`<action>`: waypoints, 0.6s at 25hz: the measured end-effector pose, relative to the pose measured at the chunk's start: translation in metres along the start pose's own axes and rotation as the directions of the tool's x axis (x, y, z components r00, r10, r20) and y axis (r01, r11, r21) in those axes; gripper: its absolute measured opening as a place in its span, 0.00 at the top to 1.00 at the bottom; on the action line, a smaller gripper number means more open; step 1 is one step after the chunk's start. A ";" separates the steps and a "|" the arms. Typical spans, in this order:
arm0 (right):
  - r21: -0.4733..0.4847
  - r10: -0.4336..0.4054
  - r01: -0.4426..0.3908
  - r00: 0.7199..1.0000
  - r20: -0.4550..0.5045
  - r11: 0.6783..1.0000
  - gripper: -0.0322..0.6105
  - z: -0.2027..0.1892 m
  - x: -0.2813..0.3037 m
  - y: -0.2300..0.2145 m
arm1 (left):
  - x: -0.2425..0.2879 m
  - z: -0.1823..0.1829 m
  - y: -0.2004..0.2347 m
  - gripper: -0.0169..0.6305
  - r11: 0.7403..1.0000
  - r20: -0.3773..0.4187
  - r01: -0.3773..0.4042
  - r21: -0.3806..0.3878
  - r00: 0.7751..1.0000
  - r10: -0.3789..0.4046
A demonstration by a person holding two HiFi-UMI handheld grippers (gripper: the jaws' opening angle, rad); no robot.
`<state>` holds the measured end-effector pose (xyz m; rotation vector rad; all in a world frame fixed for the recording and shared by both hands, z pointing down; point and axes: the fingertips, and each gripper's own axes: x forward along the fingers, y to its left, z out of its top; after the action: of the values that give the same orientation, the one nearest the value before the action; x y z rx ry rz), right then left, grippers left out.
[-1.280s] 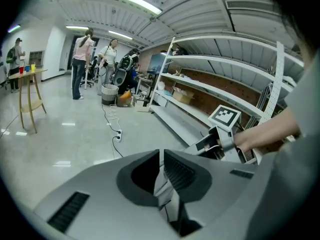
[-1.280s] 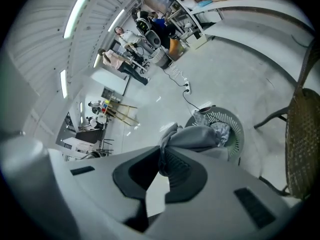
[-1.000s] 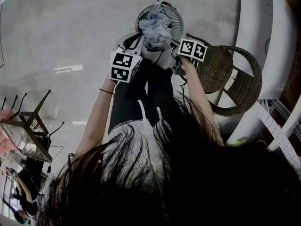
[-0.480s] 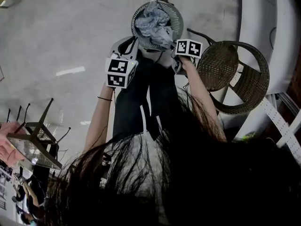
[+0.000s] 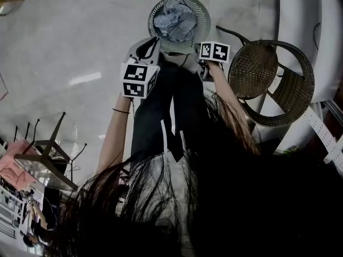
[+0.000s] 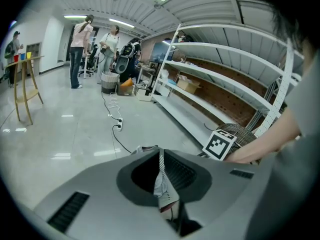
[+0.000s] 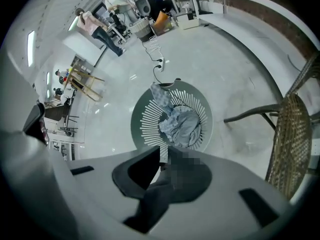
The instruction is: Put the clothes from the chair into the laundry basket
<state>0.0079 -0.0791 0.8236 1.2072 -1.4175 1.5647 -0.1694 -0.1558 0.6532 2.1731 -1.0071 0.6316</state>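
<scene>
A bundle of grey-blue clothes (image 5: pixel 174 23) lies in the round slatted laundry basket (image 5: pixel 201 33) on the floor. The right gripper view looks down on the same clothes (image 7: pixel 180 124) heaped in the basket (image 7: pixel 145 121), one piece hanging over the far rim. Beside the basket stands the wicker chair (image 5: pixel 252 71), with nothing on its seat. My left gripper (image 5: pixel 150 43) hovers at the basket's near-left rim, shut, nothing clearly between its jaws (image 6: pixel 160 156). Just right of the basket, my right gripper (image 5: pixel 206 55) is also shut and empty (image 7: pixel 164 156).
White shelving (image 5: pixel 300 15) runs along the right, behind the chair (image 7: pixel 292 144). A power strip and cable (image 7: pixel 159 61) lie on the floor beyond the basket. A metal-legged stool (image 5: pixel 45 154) stands at the left. People (image 6: pixel 80 39) stand far off.
The clothes, which bulged over the near rim between the grippers, now lie lower inside the basket. Both grippers have drawn back a little from it.
</scene>
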 end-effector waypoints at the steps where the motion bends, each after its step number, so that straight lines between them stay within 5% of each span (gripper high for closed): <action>1: -0.011 0.001 -0.001 1.000 -0.002 1.000 0.89 -0.001 0.000 0.000 | 0.001 0.000 -0.001 0.91 1.000 -0.001 0.001 0.000 1.000 -0.001; 9: 0.038 0.056 -0.057 0.997 0.044 0.998 0.89 -0.002 -0.004 -0.001 | 0.002 -0.007 -0.008 0.91 1.000 -0.019 -0.001 0.007 1.000 0.002; 15: 0.083 0.127 -0.142 0.978 0.163 0.986 0.89 0.017 -0.026 0.011 | 0.001 -0.005 -0.020 0.91 1.000 -0.017 0.019 0.018 1.000 -0.019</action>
<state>0.0090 -0.0952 0.7950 1.3403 -1.5698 1.6754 -0.1541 -0.1425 0.6503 2.1872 -0.9744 0.6523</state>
